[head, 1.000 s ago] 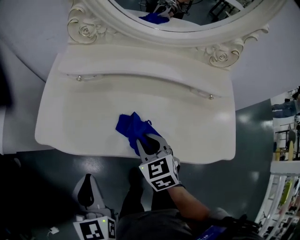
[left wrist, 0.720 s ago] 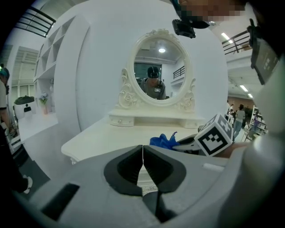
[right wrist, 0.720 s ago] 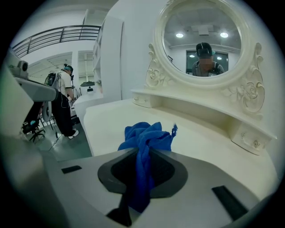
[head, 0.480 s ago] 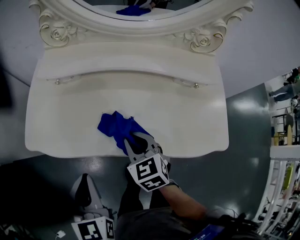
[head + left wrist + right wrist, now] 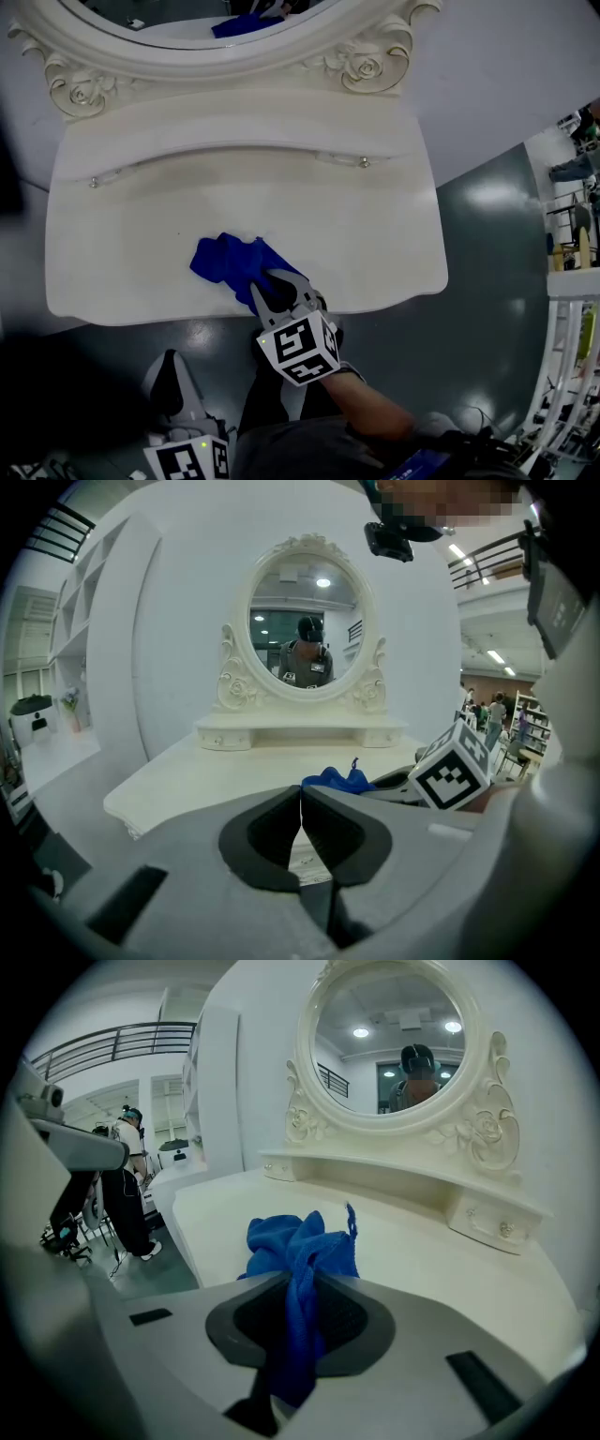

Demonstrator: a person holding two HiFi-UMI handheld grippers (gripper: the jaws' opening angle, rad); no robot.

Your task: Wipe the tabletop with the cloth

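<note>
Blue cloth (image 5: 232,264), judged soft and light, lies bunched at six o'clock on the tabletop (image 5: 375,234); right gripper (image 5: 278,289) clamps its near fold, a sound hold. Left gripper (image 5: 300,808) jaws together, empty.

Cloth (image 5: 232,264) solid royal blue. Tabletop (image 5: 366,234) plain cream-white. Mirror frame (image 5: 367,64) at 12 o'clock, same cream, carved rose scrolls. Right gripper (image 5: 274,286) grey, jaws lined black; its cube (image 5: 300,347) white with black square markers. Left gripper (image 5: 172,362) at 7 o'clock, same colours. Floor (image 5: 487,216) dark teal-grey.
</note>
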